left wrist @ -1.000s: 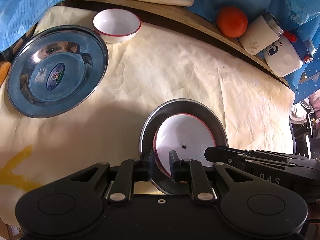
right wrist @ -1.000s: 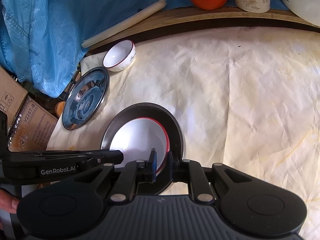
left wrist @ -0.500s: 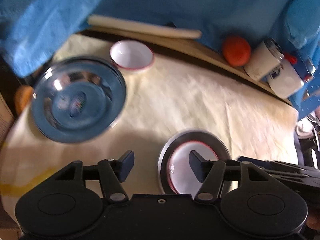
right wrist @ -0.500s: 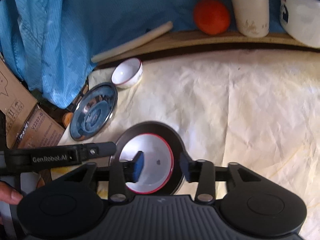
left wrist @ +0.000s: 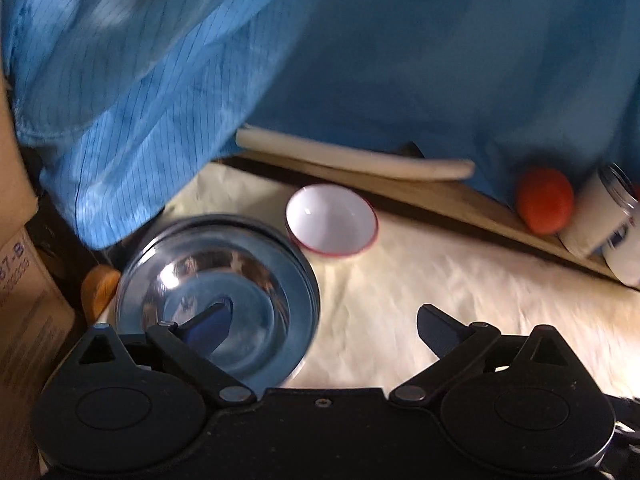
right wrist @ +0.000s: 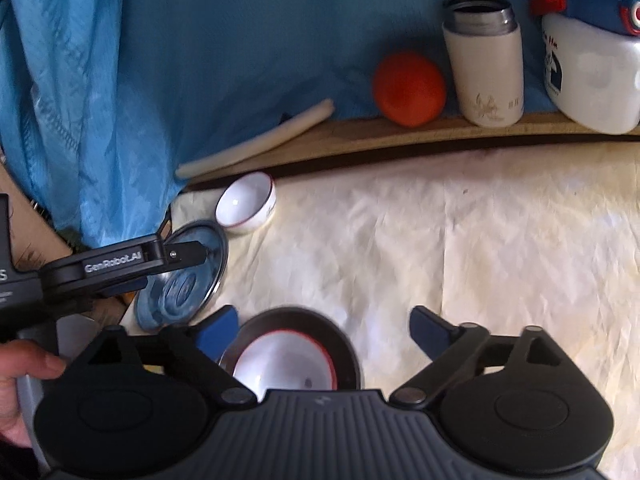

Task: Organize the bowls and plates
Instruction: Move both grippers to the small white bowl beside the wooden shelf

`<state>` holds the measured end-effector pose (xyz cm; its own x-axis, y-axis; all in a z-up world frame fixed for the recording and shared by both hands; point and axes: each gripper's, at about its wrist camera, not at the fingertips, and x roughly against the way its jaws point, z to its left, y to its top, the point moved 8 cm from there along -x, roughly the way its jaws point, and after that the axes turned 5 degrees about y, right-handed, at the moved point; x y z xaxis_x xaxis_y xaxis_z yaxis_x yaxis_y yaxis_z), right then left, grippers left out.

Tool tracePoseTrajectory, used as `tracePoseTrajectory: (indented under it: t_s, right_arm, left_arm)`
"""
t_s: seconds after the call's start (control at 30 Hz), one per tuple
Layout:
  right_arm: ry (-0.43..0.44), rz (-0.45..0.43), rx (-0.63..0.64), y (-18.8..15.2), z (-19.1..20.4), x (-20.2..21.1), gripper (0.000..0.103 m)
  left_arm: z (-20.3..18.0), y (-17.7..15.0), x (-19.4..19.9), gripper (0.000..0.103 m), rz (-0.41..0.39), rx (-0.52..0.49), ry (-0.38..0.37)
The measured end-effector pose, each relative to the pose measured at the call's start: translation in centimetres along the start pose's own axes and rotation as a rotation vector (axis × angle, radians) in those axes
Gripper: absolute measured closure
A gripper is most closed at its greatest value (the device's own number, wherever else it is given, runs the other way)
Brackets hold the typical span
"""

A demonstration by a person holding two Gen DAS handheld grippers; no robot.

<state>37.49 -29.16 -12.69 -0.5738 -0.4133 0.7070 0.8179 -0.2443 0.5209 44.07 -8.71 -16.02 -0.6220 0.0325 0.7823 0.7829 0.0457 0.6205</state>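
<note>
Left gripper (left wrist: 324,330): jaws just opened wide, nothing between; steel plate (left wrist: 218,300) lies under its left finger. Right gripper (right wrist: 324,328): jaws likewise just opened, empty; red-rimmed bowl (right wrist: 284,364) sits in dark plate (right wrist: 344,348) below the fingers, nearer the left one.

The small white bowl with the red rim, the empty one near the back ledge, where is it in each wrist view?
Left wrist view: the small white bowl sits at centre, just up and right of the steel plate.
Right wrist view: the same bowl sits left of centre, just above that plate.
Shared landmark: the orange ball on the wooden ledge.
</note>
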Motion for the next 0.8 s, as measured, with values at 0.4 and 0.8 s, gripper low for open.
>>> tracePoseTrajectory:
  t_s: [0.4,0.8]
  right_arm:
    - [0.011,-0.025,-0.011,4.1,-1.1,-3.6,0.0]
    - [0.072,-0.047,-0.054,8.2,-0.5,-10.8,0.0]
  left_arm:
    - [1.1,3.7,-4.6,0.001,-0.057,-0.04,0.083]
    - [1.6,6.0,-9.0,0.001,-0.037,-0.158,0.106]
